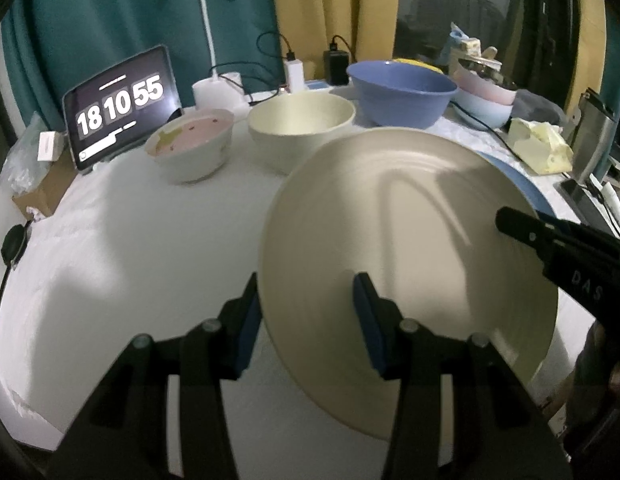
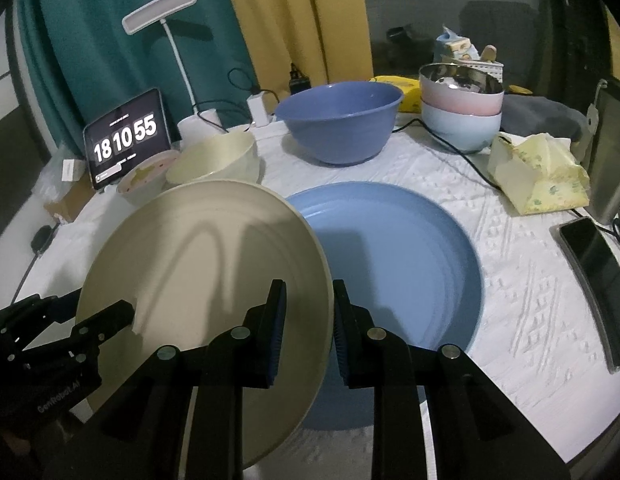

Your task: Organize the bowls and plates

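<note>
- Jaws of left gripper (image 1: 308, 324) straddle the near-left rim of the round cream plastic plate (image 1: 389, 248), pinching it: one pad under, one on the upper face.
- Jaws of right gripper (image 2: 308, 332) clamp the cream plate's opposite rim, pads either side of the edge.
- Cream plate is tilted, lifted off the white textured tablecloth (image 2: 509, 264), partly overlapping the round blue plate (image 2: 409, 248) lying flat.
- Behind: cream bowl (image 1: 302, 124), large blue bowl (image 1: 401, 92), pink-lined bowl (image 1: 190, 142), stacked pastel bowls (image 2: 461, 116).
</note>
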